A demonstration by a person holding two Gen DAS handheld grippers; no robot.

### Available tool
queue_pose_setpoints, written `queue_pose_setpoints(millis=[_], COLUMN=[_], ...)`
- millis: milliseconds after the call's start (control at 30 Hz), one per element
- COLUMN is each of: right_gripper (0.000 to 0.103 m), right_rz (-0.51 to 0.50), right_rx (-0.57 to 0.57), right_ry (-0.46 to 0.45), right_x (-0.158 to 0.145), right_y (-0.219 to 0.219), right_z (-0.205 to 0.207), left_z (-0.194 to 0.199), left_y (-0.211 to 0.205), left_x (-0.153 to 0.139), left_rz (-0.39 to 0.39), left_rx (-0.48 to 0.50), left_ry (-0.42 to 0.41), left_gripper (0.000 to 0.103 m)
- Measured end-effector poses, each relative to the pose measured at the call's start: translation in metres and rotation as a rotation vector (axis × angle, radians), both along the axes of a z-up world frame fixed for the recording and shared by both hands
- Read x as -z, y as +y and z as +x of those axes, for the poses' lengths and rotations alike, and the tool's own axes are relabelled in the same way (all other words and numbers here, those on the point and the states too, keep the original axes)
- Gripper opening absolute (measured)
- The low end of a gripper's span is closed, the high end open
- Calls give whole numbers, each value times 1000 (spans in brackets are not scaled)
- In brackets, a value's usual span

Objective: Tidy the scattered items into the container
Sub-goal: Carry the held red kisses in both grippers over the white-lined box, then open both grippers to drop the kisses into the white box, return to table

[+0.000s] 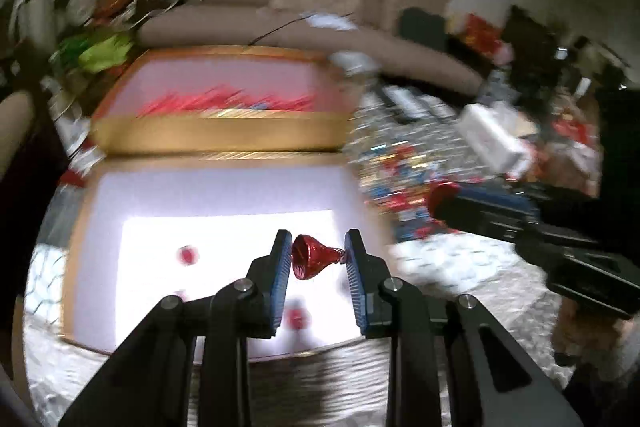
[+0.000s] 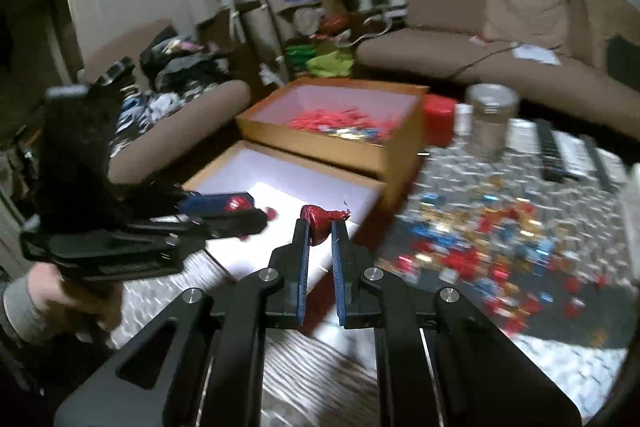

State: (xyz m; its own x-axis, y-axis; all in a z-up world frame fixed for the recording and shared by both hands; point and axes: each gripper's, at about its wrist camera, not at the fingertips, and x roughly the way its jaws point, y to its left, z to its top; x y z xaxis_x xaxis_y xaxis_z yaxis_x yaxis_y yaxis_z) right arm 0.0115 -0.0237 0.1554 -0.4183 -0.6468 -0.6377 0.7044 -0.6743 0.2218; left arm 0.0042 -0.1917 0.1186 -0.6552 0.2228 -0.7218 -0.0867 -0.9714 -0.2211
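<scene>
My left gripper (image 1: 317, 259) is shut on a red foil candy (image 1: 310, 261) and holds it above the near white-lined box (image 1: 224, 187), where a few red candies (image 1: 187, 254) lie. My right gripper (image 2: 320, 233) is shut on another red foil candy (image 2: 318, 223) over that box's right edge (image 2: 372, 195). The left gripper also shows in the right wrist view (image 2: 240, 213), still holding its candy (image 2: 236, 205). The right gripper shows in the left wrist view (image 1: 442, 201). Many scattered foil candies (image 2: 480, 239) lie on the table to the right.
A second gold box (image 2: 348, 147) with red and mixed candies stands behind the near one. A metal can (image 2: 490, 119), a red box (image 2: 438, 121) and a keyboard-like object (image 2: 560, 153) stand at the back right. A brown sofa (image 2: 500, 27) lies beyond the table.
</scene>
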Motion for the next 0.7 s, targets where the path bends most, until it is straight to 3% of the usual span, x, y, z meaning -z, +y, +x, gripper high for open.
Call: queue_pose_setpoints(millis=[200,333,400,467,533,700], right_gripper=[11,11,11,14,19,20], right_rz=[171,263,288,285,263,177], right_rx=[-81,-93,-87,-73,-49,-18], right_ry=[-61,-118,-130,-145,-167,-164], right_x=[40,65,72,75,76,59], right_y=[-86,-113,-120,-121,-118,-99], right_z=[-24,-41,-46,-51,-58,-56], left_z=[-28,-39,-36,-37,-38,-20], left_y=[-26,-33,-41,-48,-57,-73], left_x=[29,39,42,43,41,18], left_rz=[-65,-74,-74,-60,-39,6], left_rx=[-60,-63,-79,-106,-127,-160], left_ry=[-116,-159,-173,-179,-176,-110], left_gripper=[28,29,34,48,55,56])
